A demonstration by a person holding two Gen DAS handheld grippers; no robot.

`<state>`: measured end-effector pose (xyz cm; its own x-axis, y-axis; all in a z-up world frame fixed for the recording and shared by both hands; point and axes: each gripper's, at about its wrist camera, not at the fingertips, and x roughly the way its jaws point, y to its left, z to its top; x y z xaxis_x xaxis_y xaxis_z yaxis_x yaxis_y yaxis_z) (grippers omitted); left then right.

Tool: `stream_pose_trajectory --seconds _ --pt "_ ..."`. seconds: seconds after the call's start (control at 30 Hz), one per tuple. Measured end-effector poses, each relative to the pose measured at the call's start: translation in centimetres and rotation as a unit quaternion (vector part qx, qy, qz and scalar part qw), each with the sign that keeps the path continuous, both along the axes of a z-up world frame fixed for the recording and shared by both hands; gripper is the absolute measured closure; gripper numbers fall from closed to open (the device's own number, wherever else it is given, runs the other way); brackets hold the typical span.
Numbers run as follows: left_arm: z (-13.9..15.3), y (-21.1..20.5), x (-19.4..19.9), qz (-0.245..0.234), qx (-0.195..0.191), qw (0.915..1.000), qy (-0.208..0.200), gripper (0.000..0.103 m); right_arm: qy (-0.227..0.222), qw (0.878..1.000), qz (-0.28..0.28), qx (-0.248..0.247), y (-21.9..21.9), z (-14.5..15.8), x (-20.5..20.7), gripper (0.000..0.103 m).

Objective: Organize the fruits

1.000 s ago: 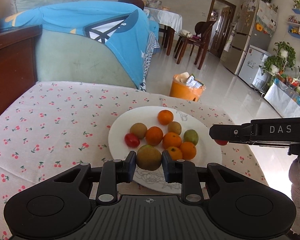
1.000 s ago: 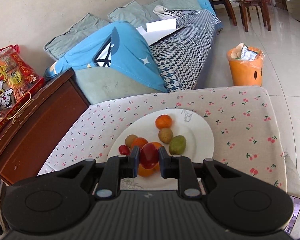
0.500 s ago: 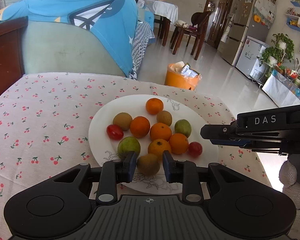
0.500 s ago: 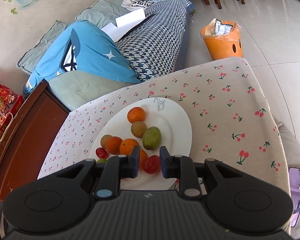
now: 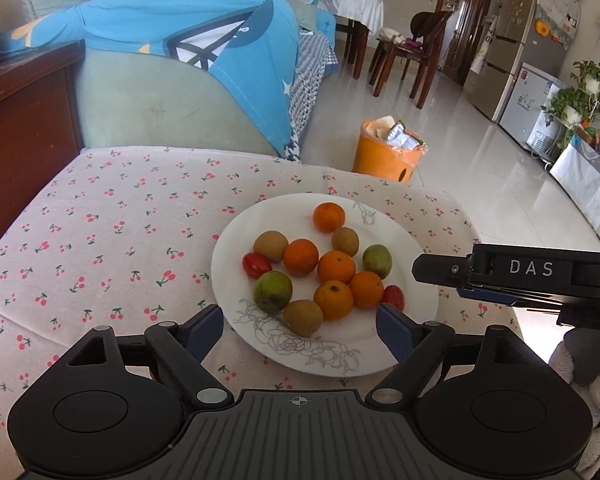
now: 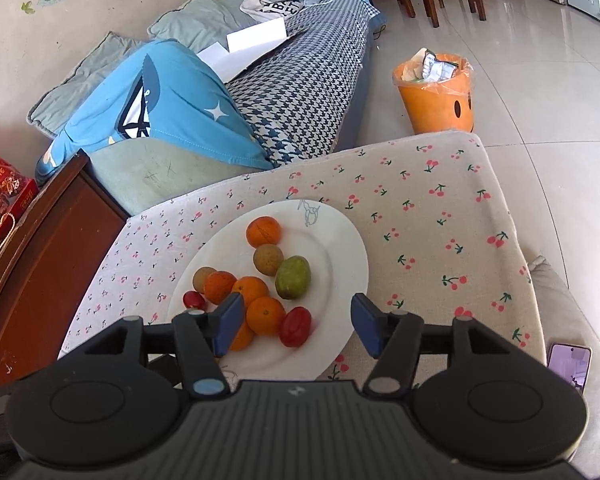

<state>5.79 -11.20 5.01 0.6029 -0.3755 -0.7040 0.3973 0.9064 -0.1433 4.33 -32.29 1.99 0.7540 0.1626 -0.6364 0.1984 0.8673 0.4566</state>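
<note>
A white plate (image 5: 416,320) (image 6: 340,248) on the cherry-print cloth holds several oranges, brown kiwis, green fruits and red tomatoes. The brown kiwi (image 5: 302,317) lies near the plate's front rim, free between the pads of my left gripper (image 5: 299,326), whose jaws are opening wide. My right gripper (image 6: 296,326) hovers over the plate's near right part, jaws opening, with the red tomato (image 6: 295,326) (image 5: 394,297) resting on the plate between its pads, untouched. In the left wrist view the right gripper's finger (image 5: 496,272) reaches in from the right edge.
The cherry-print cushion (image 5: 120,220) (image 6: 440,208) carries the plate. A wooden cabinet (image 6: 40,264) stands to the left, a sofa with a blue garment (image 5: 204,32) behind. An orange waste bin (image 6: 436,92) sits on the floor. A phone (image 6: 569,366) lies at the cushion's right edge.
Both grippers have let go: the left set the brown kiwi on the plate's front, the right set the red tomato beside the oranges. Both pairs of jaws have spread apart.
</note>
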Motion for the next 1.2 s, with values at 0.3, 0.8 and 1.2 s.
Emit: stream_pose_trajectory --seconds 0.3,0.8,1.2 --pt "0.6 1.7 0.1 0.042 0.043 0.9974 0.04 0.015 0.015 0.999 -0.009 -0.042 1.0 1.5 -1.6 0.024" --pt "-1.2 1.1 2.0 0.081 0.103 0.989 0.069 0.014 0.095 0.987 -0.005 -0.131 3.4 -0.8 -0.9 0.014" --pt "-1.8 0.8 2.0 0.075 0.123 0.9869 0.072 0.014 0.111 0.982 0.01 -0.151 4.6 -1.6 -0.6 0.012"
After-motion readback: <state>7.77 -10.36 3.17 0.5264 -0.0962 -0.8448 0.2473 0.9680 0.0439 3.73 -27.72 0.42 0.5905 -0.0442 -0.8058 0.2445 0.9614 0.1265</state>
